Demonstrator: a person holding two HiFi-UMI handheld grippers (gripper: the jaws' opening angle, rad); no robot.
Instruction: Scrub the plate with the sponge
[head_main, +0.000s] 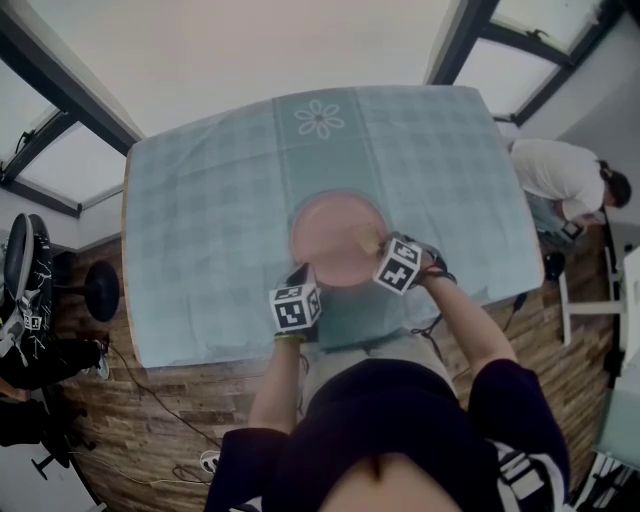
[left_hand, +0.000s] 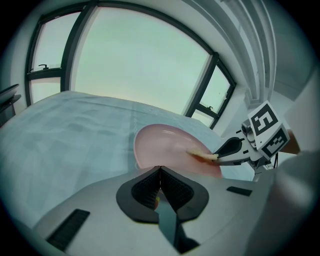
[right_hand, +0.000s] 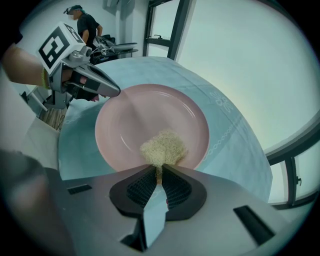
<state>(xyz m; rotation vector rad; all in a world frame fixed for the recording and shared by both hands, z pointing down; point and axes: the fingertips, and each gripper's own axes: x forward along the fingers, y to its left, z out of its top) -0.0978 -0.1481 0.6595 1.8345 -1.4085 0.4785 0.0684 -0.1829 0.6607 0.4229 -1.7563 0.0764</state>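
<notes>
Both grippers meet at a pink plate (head_main: 335, 225) in the head view. The plate sits near the front edge of a table covered by a pale teal checked tablecloth (head_main: 200, 200). The left gripper (head_main: 300, 274) reaches the plate's near rim. The right gripper (head_main: 377, 241) comes in from the right, with a small yellowish sponge (head_main: 366, 237) at its tip, resting on the plate's right side. A second person (head_main: 560, 175) bends over something well beyond the table's far right corner.

From the left gripper view, its jaws are pressed together, and a sliver of pink shows between them. That appears to be the plate's rim, clamped to keep the plate steady. Across the plate, the right gripper's tips pinch the sponge flat against the dish.

From the right gripper view, its jaws are closed tight on the sponge's near edge. The rest of the sponge fans out onto the plate's inner surface, close to the near rim.

Scrubbing seems to be under way, since the sponge is touching the plate. The plate shows neither suds nor dirt, so it is not possible to say how much has been covered. The far half and left side probably remain.
</notes>
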